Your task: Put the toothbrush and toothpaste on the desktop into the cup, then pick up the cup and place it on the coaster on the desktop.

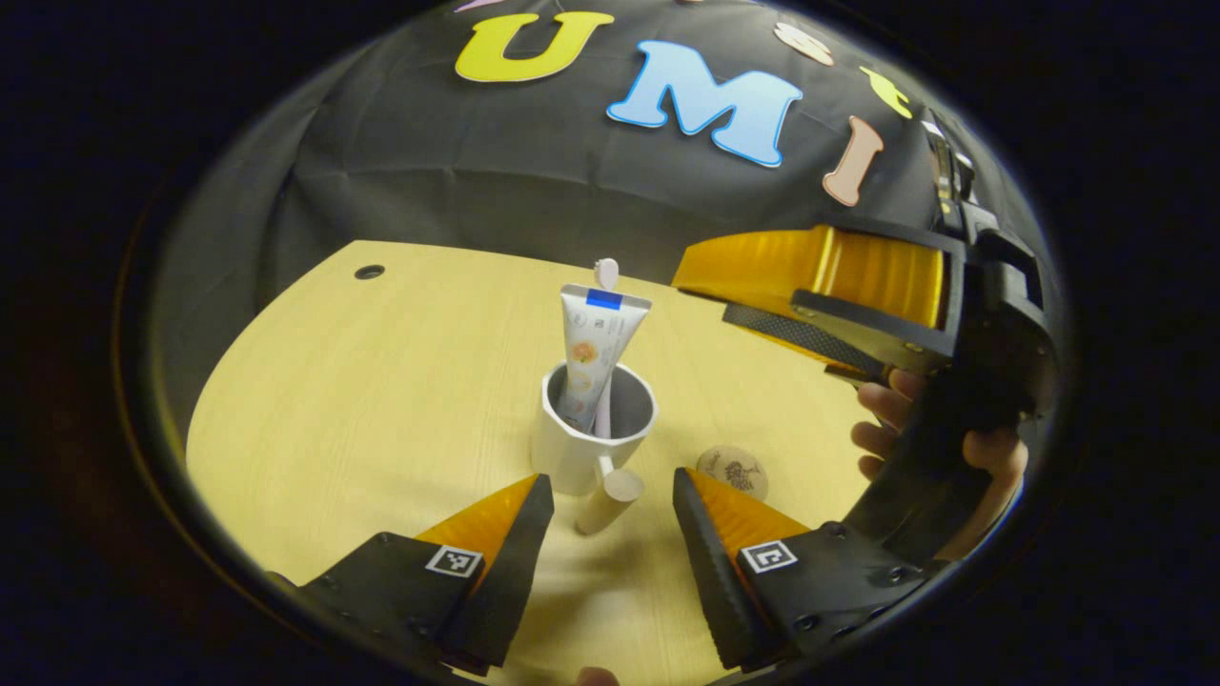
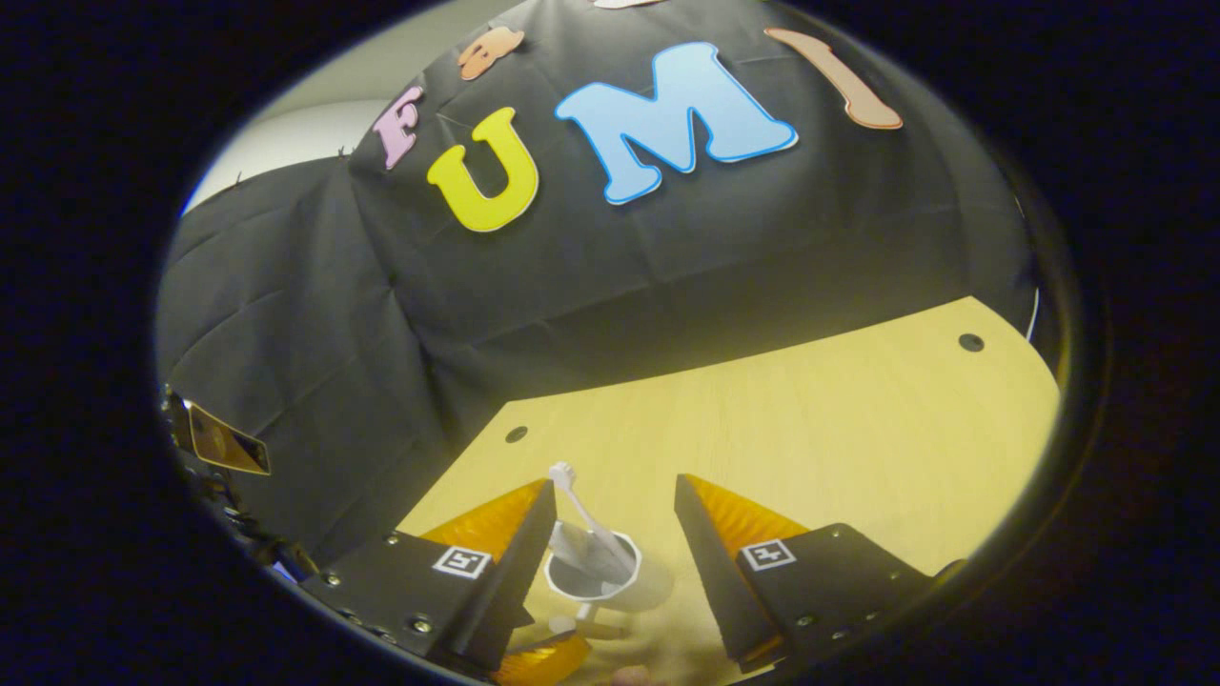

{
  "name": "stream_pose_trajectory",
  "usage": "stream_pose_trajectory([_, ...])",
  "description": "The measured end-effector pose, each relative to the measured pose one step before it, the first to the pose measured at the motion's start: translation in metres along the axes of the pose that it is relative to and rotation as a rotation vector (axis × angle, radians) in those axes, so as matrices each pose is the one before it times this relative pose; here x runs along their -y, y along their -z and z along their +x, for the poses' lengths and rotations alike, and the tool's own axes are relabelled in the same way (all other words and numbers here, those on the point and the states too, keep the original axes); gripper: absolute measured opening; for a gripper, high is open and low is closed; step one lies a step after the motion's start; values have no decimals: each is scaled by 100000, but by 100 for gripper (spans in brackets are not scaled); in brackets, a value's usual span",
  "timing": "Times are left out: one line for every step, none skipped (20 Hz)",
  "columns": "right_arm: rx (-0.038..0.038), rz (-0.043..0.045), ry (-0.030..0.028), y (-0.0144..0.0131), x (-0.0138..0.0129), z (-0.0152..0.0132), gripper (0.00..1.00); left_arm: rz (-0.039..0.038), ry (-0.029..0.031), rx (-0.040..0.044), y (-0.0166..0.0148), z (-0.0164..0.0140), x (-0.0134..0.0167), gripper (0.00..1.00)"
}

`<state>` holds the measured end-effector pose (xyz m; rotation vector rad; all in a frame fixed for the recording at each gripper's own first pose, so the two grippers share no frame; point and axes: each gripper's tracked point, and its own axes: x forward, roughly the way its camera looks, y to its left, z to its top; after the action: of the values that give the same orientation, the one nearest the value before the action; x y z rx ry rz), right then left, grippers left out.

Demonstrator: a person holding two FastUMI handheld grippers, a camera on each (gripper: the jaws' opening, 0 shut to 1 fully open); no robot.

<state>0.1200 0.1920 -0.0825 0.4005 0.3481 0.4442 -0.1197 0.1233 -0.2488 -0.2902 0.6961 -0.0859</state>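
Note:
A white cup (image 1: 581, 448) with a wooden handle (image 1: 610, 502) stands upright on the light wooden desktop (image 1: 381, 410). Inside it the toothpaste tube (image 1: 593, 354) leans, and the toothbrush head (image 1: 606, 274) pokes out behind the tube. A round cork coaster (image 1: 733, 472) lies just right of the cup. My left gripper (image 1: 610, 481) is open, its fingers either side of the handle without touching it. In the right gripper view, my right gripper (image 2: 615, 486) is open above the cup (image 2: 596, 579), looking down on the toothbrush (image 2: 575, 495). It also shows in the left gripper view as the right gripper (image 1: 848, 300), held by a hand (image 1: 891, 419).
The black cloth wall rises close behind the desktop's far edge. Small round holes (image 1: 369, 272) (image 2: 970, 342) mark the desktop's back corners. Bare wood (image 2: 858, 448) stretches to the right of the cup. A finger of the left gripper (image 2: 538, 660) shows below the cup.

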Motion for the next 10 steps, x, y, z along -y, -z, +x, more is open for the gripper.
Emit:
stream_pose_trajectory([606,-729,581,-285,306,-460,80,-143,-487,-525,194,95,-35,84])
stream_pose_trajectory([-66,-693,510,-297,204,-605,76,-189,-456,-818,164,-126,68,83])
stream_pose_trajectory([102,-961,722,-240,390,-604,80,-252,-107,-941,99,57,47,83])
stream_pose_trajectory([267,-1501,1309,-323,509,-674,80,-157,-432,-1189,202,221,-12,83])
stream_pose_trajectory([632,-2134,2039,-298,705,-700,80,-246,-591,-1425,118,250,-62,83])
stream_pose_trajectory([748,-2378,2108,-365,689,-764,80,-379,-289,-1435,-47,505,119,83])
stream_pose_trajectory([851,-2439,2019,-228,701,-754,80,-359,-163,-937,161,421,5,83])
stream_pose_trajectory([615,-2487,1874,-238,725,-758,80,-64,-498,-886,61,223,20,83])
stream_pose_trajectory([564,-2602,1917,-74,687,-728,80,212,-932,-1059,-7,395,-117,83])
stream_pose_trajectory([680,-2455,2010,-159,777,-731,80,153,-389,-806,-69,328,-2,83])
